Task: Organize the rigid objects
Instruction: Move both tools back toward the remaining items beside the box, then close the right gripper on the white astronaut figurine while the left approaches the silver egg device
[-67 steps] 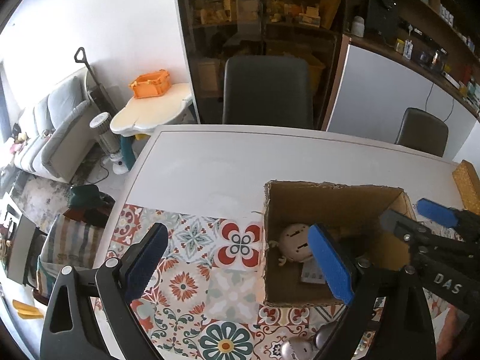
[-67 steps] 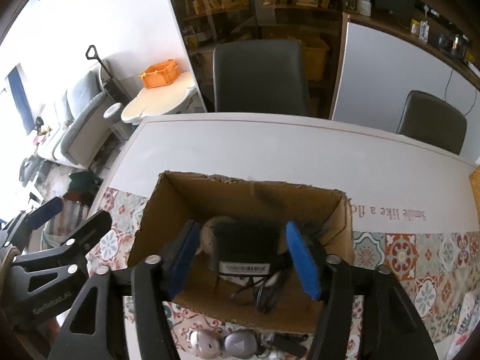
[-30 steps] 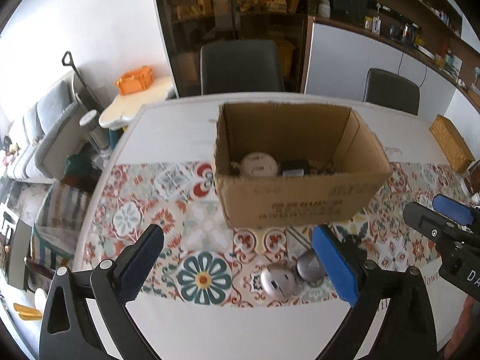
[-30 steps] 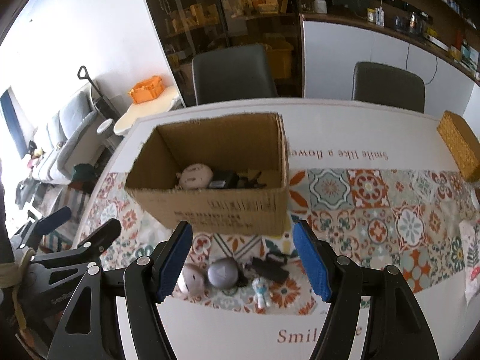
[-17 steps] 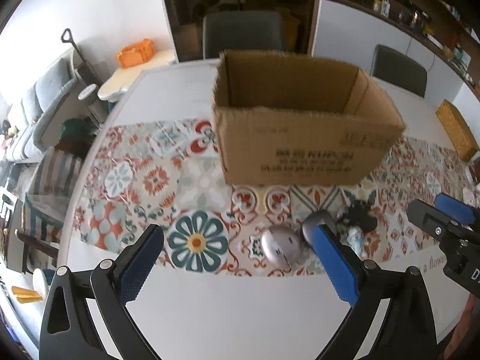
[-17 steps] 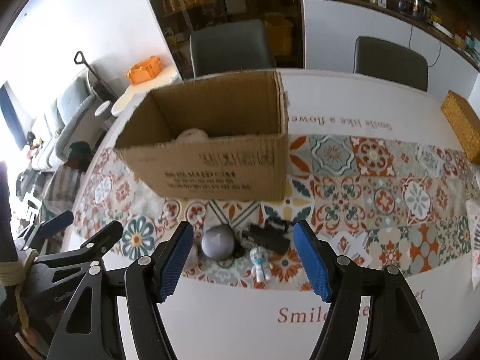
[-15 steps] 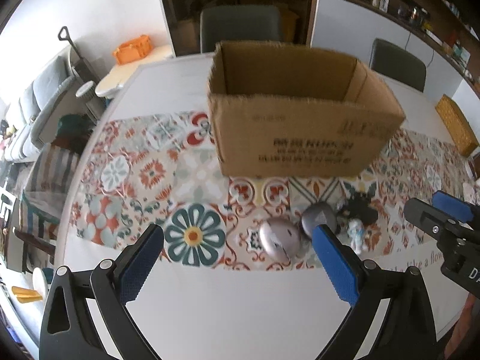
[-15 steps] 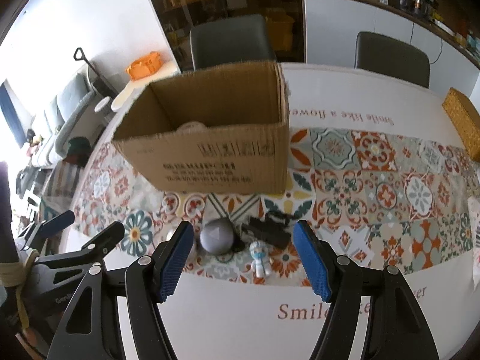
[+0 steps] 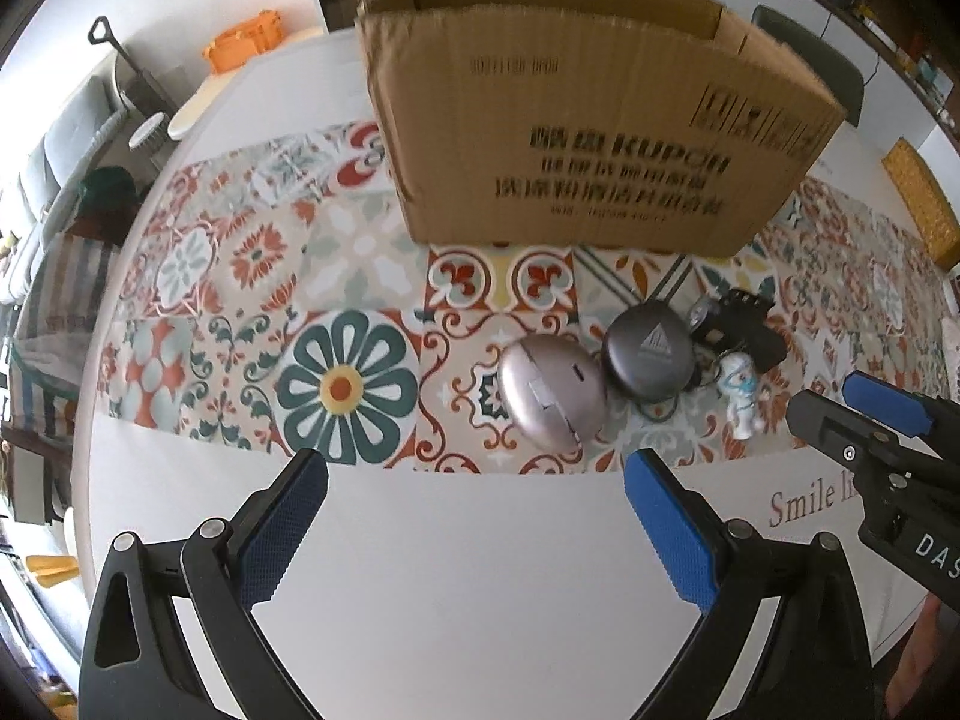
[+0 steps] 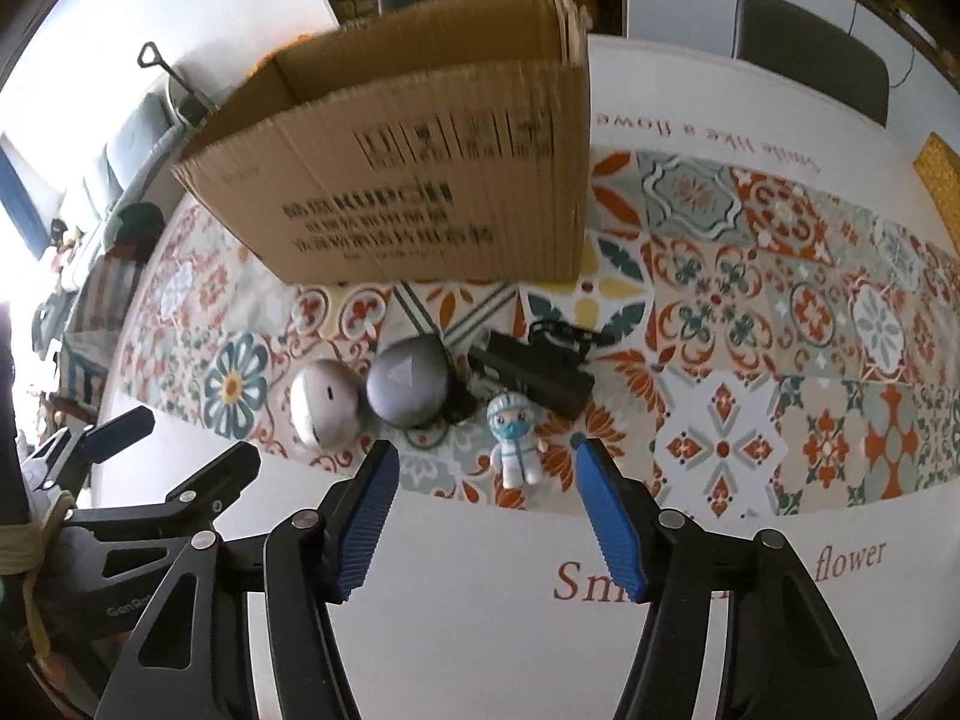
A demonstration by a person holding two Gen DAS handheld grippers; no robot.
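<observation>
A brown cardboard box [image 9: 588,138] stands on the patterned runner; it also shows in the right wrist view [image 10: 420,186]. In front of it lie a silver oval case [image 9: 552,399], a dark round case [image 9: 648,351], a black gadget [image 9: 741,330] and a small white figurine [image 9: 741,393]. In the right wrist view the silver case [image 10: 324,411], dark case [image 10: 408,390], black gadget [image 10: 534,375] and figurine [image 10: 516,447] lie just ahead. My left gripper [image 9: 474,522] is open and empty, near the silver case. My right gripper [image 10: 486,504] is open and empty, right before the figurine.
The white table [image 9: 456,576] has a tiled runner [image 10: 780,324] across it. A woven yellow box [image 9: 921,210] sits at the far right. Dark chairs [image 10: 810,84] stand behind the table. A sofa and an orange crate [image 9: 240,48] are off to the left.
Both grippers have pulled back from over the box and dropped low toward the small objects in front of it. The right gripper no longer holds the black item seen earlier over the box.
</observation>
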